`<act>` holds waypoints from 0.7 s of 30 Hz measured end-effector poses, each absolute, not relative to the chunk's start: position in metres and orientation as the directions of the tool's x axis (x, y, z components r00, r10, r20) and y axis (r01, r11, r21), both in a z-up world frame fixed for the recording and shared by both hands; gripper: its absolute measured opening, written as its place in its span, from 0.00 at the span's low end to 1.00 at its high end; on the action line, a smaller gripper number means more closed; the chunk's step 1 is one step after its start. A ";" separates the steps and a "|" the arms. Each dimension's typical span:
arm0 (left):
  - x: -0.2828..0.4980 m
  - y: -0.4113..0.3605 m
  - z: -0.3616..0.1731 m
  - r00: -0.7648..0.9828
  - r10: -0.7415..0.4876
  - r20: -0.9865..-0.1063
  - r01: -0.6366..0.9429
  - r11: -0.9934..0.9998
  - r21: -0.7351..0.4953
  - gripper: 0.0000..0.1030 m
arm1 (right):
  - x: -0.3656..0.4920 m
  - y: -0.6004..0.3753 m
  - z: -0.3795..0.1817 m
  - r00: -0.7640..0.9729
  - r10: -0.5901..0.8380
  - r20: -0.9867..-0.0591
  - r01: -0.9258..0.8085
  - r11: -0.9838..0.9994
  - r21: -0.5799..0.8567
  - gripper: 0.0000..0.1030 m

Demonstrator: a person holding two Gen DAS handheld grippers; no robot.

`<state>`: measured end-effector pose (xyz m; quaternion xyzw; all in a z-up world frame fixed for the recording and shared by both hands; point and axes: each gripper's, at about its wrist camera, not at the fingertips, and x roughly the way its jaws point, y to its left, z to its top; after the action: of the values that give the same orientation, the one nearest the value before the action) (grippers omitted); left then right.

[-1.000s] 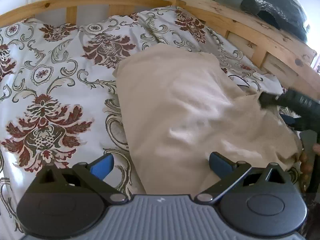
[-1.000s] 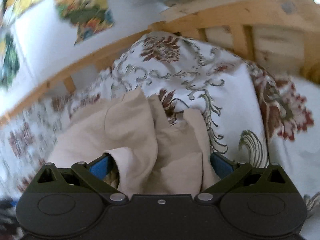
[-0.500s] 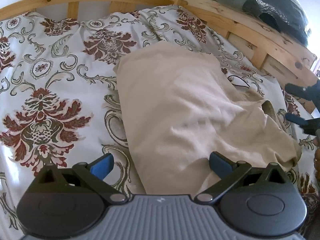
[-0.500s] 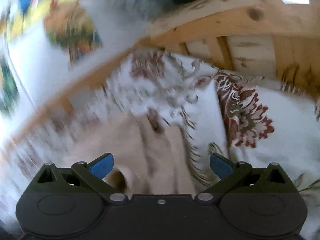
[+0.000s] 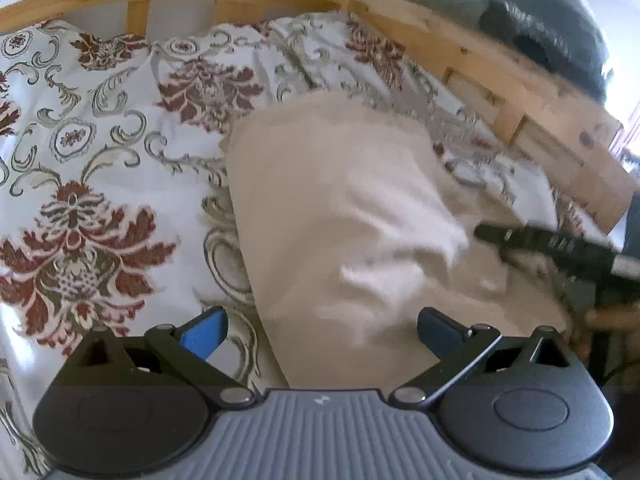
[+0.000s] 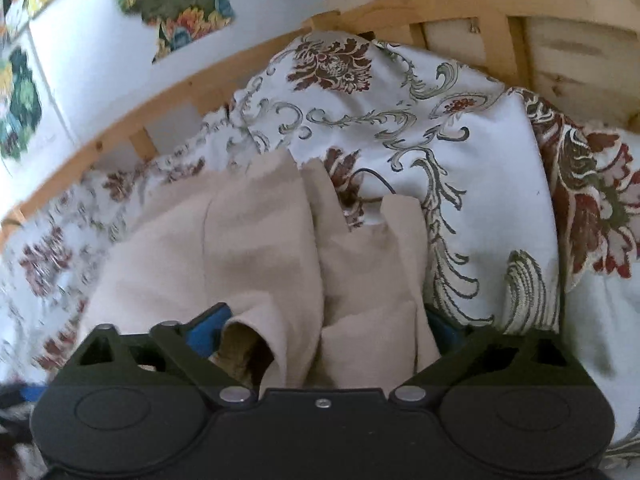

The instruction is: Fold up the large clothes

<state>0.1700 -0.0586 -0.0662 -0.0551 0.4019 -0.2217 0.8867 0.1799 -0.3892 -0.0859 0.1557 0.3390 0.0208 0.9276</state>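
A large beige garment lies spread on the floral bedspread. My left gripper hovers open over its near left edge, with only that edge below the gap between the pads. My right gripper is down on the garment's bunched right side. Its jaws are closing, with folds of beige cloth heaped between the blue pads, which stand wide. In the left wrist view the right gripper's black fingers reach in from the right over the cloth, and part of a hand shows behind them.
A wooden bed frame runs along the far and right sides of the bed. A dark bundle lies beyond the rail. A thin black cable rests on the bedspread just past the garment. Colourful pictures hang on the wall.
My right gripper swung off to the right edge, then came back down onto the garment's right side, its jaws a little narrower. The left gripper has barely moved.
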 end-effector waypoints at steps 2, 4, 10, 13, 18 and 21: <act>0.172 -0.049 -0.060 0.610 -0.452 -0.650 0.329 0.892 -0.311 0.99 | 0.179 -0.386 -0.088 0.769 0.125 -0.627 0.061 0.962 0.267 0.85; 0.181 -0.038 -0.058 0.623 -0.457 -0.635 0.282 0.888 -0.363 0.99 | 0.177 -0.382 -0.088 0.773 0.112 -0.625 0.052 0.970 0.238 0.82; 0.224 -0.020 -0.078 0.552 -0.499 -0.668 0.219 0.860 -0.461 0.92 | 0.174 -0.381 -0.086 0.784 0.103 -0.612 0.055 0.971 0.234 0.72; 0.238 -0.021 -0.091 0.499 -0.548 -0.671 0.217 0.829 -0.515 0.86 | 0.171 -0.381 -0.086 0.791 0.111 -0.602 0.050 0.969 0.243 0.66; 0.249 -0.031 -0.096 0.452 -0.591 -0.668 0.224 0.800 -0.557 0.79 | 0.171 -0.384 -0.090 0.783 0.128 -0.609 0.055 0.961 0.273 0.66; 0.250 -0.039 -0.093 0.449 -0.568 -0.690 0.230 0.819 -0.525 0.77 | 0.172 -0.385 -0.092 0.779 0.131 -0.613 0.064 0.956 0.286 0.66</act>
<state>0.2497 -0.0385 -0.0929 -0.1810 0.4668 -0.2400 0.8317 0.1718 -0.3847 -0.0920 0.1469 0.3321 0.0182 0.9316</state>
